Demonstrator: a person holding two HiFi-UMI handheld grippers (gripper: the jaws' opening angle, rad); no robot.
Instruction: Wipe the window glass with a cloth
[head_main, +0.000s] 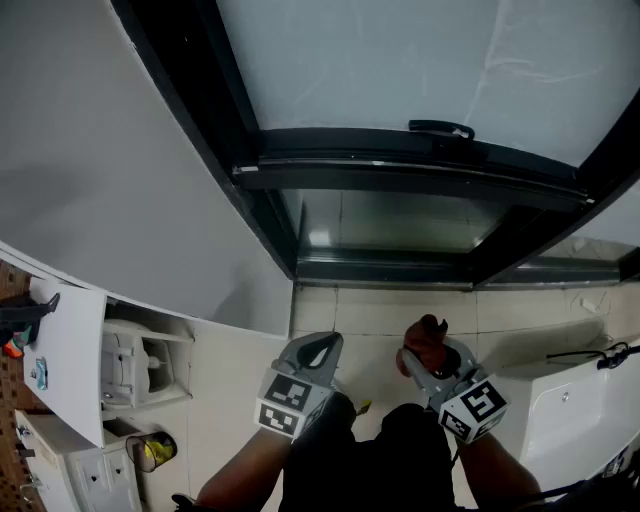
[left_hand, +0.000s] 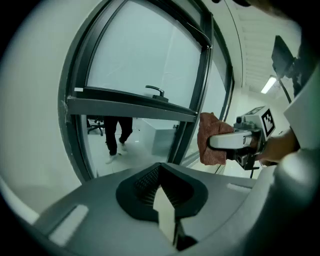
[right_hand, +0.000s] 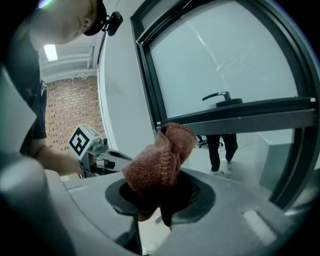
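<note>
The window has a black frame and a frosted upper pane (head_main: 400, 60) with a black handle (head_main: 440, 128) on its lower rail. The same pane (left_hand: 145, 60) and handle (left_hand: 155, 91) appear ahead in the left gripper view, and the pane (right_hand: 235, 55) fills the right gripper view. A reddish-brown knitted cloth (head_main: 427, 335) is bunched in my right gripper (head_main: 425, 348), which is shut on it low in front of the window. The cloth (right_hand: 160, 160) sticks up out of the jaws. My left gripper (head_main: 320, 350) hangs beside it, shut and holding nothing. From the left gripper (left_hand: 165, 200) I see the cloth (left_hand: 212, 140) to the right.
A clear lower pane (head_main: 390, 220) sits under the rail; a person's legs (left_hand: 117, 132) stand behind it. White cabinets (head_main: 70, 370) stand at my left with a yellow item (head_main: 155, 450) below. A white unit (head_main: 570, 410) is at my right. A brick wall (right_hand: 70, 110) lies beyond.
</note>
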